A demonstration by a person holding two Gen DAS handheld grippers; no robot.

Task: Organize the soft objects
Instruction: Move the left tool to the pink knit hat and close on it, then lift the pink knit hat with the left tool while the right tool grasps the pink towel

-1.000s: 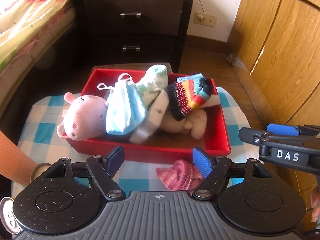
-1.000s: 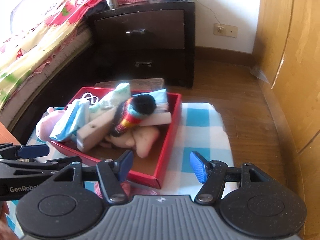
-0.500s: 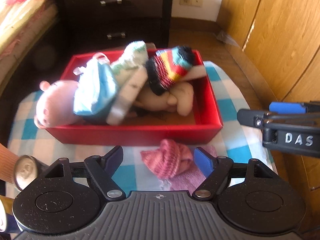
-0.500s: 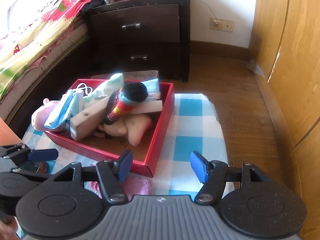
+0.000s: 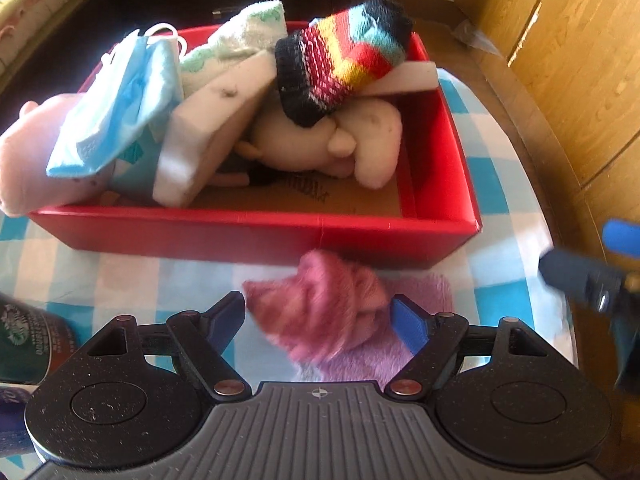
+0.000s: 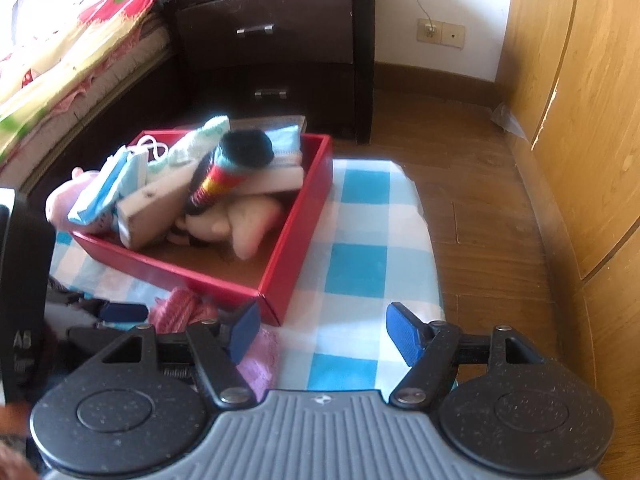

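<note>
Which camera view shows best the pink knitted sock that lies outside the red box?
The left wrist view: the pink knitted sock lies whole, though blurred, between the open left gripper fingers, before the red box. The right wrist view shows only part of it, behind gripper parts.

Red box point(image 5: 256, 232): left and middle crowded with piled soft items; bare floor shows at near right corner. Its front wall stands just behind the pink knit point(image 5: 320, 308). Checked counter point(image 6: 360, 268) right of box lies open.
</note>
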